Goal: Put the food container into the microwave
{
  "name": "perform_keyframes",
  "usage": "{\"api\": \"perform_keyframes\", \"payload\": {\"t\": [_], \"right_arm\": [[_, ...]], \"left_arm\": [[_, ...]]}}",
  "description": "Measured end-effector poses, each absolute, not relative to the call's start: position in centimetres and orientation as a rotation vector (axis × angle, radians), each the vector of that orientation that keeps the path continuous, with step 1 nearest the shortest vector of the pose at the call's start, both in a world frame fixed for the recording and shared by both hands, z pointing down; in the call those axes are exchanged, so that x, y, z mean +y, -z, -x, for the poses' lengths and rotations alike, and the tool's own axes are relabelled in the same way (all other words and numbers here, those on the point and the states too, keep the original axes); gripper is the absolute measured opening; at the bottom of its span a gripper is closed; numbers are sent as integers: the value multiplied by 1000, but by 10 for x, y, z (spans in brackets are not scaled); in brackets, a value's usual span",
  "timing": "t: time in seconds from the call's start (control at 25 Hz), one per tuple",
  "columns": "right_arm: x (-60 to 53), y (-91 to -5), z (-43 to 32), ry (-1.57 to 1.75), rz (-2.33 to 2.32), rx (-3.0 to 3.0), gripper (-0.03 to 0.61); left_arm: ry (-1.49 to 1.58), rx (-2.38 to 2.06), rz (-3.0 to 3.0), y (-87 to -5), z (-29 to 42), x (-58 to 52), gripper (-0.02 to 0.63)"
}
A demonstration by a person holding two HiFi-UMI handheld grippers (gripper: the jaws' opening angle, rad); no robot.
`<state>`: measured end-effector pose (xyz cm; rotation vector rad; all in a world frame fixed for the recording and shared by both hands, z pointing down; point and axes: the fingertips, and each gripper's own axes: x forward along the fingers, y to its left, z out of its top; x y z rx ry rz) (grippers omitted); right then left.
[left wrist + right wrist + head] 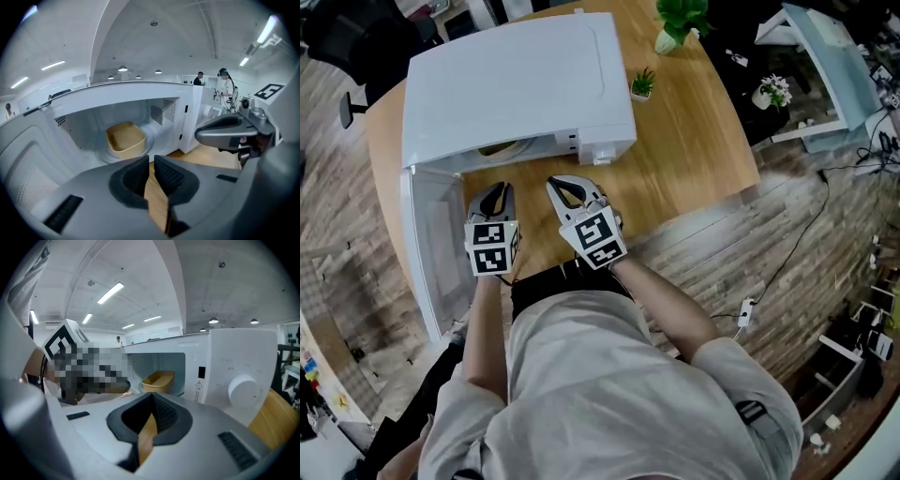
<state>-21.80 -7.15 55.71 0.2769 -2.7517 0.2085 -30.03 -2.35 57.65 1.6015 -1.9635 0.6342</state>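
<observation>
The tan food container (125,139) sits on the glass turntable inside the white microwave (516,84); it also shows through the opening as the container (158,380) and, as a sliver, the container (508,147). The microwave door (431,244) hangs wide open to the left. My left gripper (492,192) hovers over the wooden table just in front of the opening, shut and holding nothing, as the left gripper (151,161) confirms. Beside it on the right, my right gripper (565,185) is also shut and empty, its jaws meeting at the right gripper (152,401).
The microwave's control panel with a round dial (243,390) is to the right of the opening. Two small potted plants (680,19) (642,84) stand on the table (694,141) behind and right of the microwave. The table's front edge is close behind both grippers.
</observation>
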Motion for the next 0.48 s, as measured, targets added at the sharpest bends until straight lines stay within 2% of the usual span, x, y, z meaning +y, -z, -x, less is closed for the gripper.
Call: {"api": "perform_keyframes", "payload": {"t": [0.2,0.48], "right_arm": [[-62,-546,218,-199,-276,-2767,5],[-51,-533,219,-189,-275,-2779,3]], "left_arm": [[-550,-1985,-1576,-568,289,-7,12],[-416,-2040,-1574,-552,282,13,12]]}}
